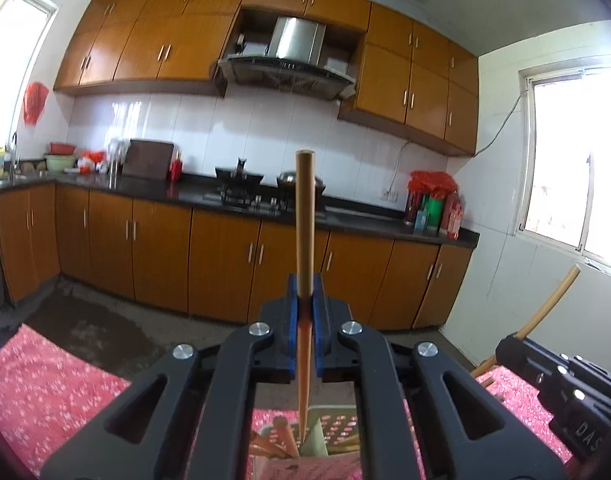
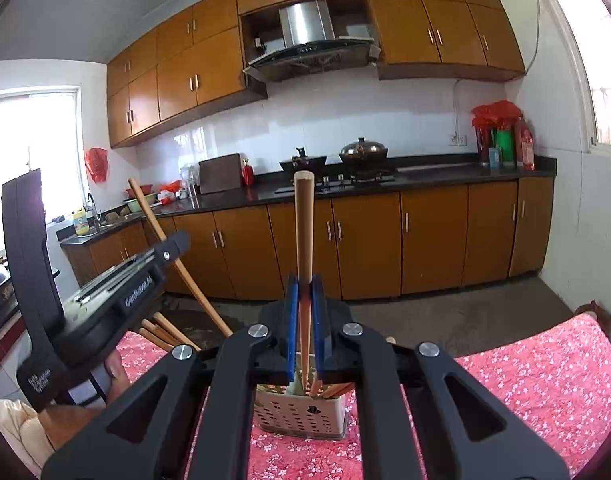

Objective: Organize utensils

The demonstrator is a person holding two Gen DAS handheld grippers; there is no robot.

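Nearest the right wrist camera, the right gripper [image 2: 304,308] has its blue pads pressed together on a wooden chopstick [image 2: 304,236], which stands almost upright above a perforated utensil basket [image 2: 301,416] holding more chopsticks on the red floral tablecloth [image 2: 537,380]. The left gripper [image 1: 304,304] likewise pinches its own chopstick [image 1: 304,220], thin end pointing down into the basket. A few loose chopsticks [image 2: 161,332] lie on the cloth's far left edge. Beyond, orange cabinets [image 2: 365,240], a dark counter and a stove with pots line the wall

Chopsticks [image 2: 329,390] in holder [image 2: 301,416], on tablecloth [image 2: 525,380].
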